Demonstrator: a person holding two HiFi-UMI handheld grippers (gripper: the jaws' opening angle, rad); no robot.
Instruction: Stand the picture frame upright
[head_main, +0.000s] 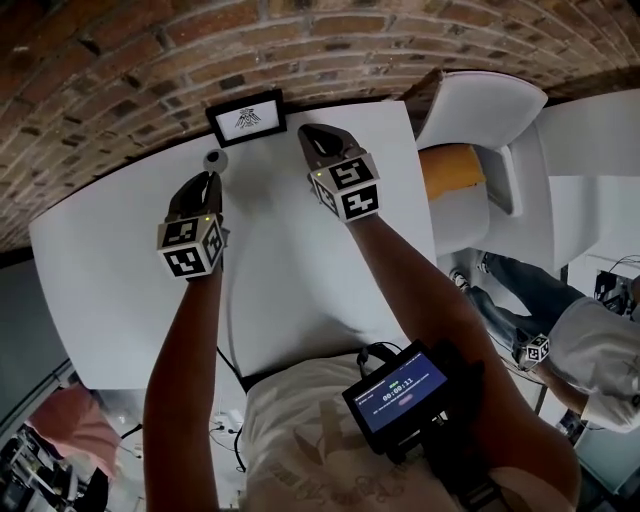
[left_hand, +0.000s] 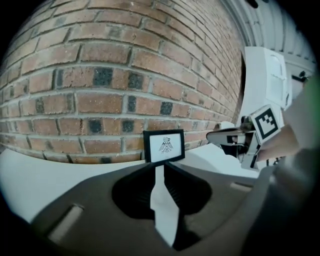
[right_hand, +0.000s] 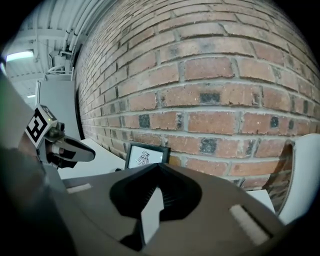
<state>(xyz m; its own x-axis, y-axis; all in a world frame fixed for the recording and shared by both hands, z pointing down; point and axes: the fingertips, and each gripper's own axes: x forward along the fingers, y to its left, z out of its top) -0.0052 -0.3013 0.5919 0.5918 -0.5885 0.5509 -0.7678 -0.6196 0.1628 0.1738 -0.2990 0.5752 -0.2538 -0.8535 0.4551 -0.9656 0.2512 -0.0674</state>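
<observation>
On the far edge of the white table (head_main: 120, 270): found the picture frame (head_main: 246, 117) upright, printed face toward the person, backed close to the brick wall (head_main: 120, 90); could not tell whether touching it.
Left gripper (head_main: 211, 177): released; jaws parted by a narrow slit, nothing between them; hung short of the frame, apart from it.
Right gripper (head_main: 304, 131): clenched on nothing; tips met; hung near the frame's right end, not touching it.
Small round grey object (head_main: 215, 160): lay just beside the left gripper's tip; not identifiable.
Step in hand: judged as backing off from a finished placement; called for a straight retreat toward the person, no sideways sweep across the frame's front; asked for a look for rocking or lean first.
Risk: judged a light frame, easily tipped by a brush on its upper edge.
</observation>
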